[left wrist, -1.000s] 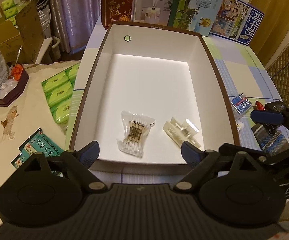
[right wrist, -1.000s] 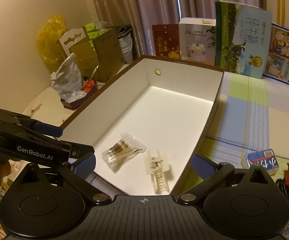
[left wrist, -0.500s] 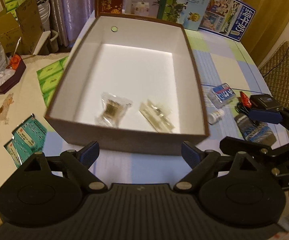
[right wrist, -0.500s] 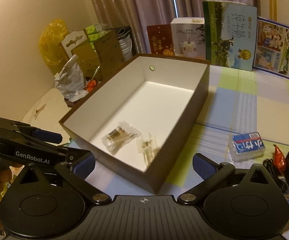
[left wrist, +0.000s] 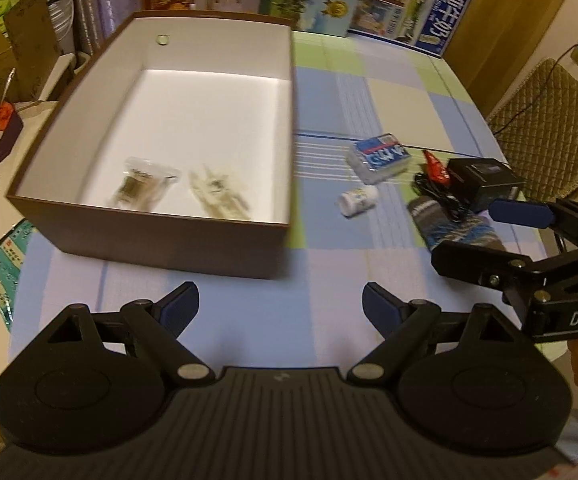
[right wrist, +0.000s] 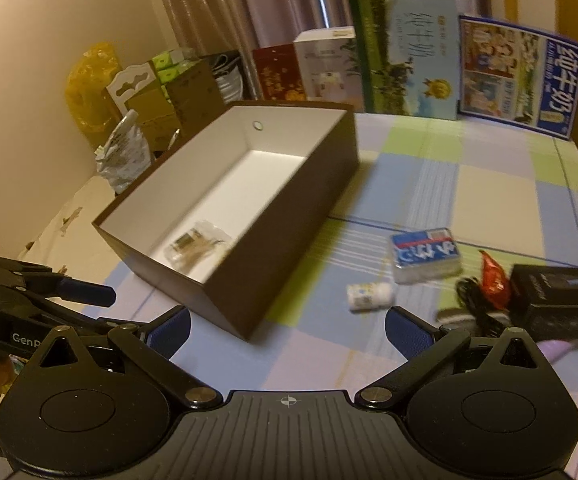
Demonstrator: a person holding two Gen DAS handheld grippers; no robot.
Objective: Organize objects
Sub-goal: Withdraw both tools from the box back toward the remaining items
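Both the left gripper [left wrist: 280, 306] and right gripper [right wrist: 287, 326] hang wide and empty over the near surface [left wrist: 249, 316]. The brown box [left wrist: 161, 240] sits left, holding a cotton-swab packet [left wrist: 143, 187]; the tissue pack [left wrist: 381, 158] and small white bottle [left wrist: 357, 199] lie right of it.

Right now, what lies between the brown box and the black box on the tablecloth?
In the right wrist view, between the brown box and the black box: a blue-and-white packet, a small white bottle, a red wrapper and a black cable.
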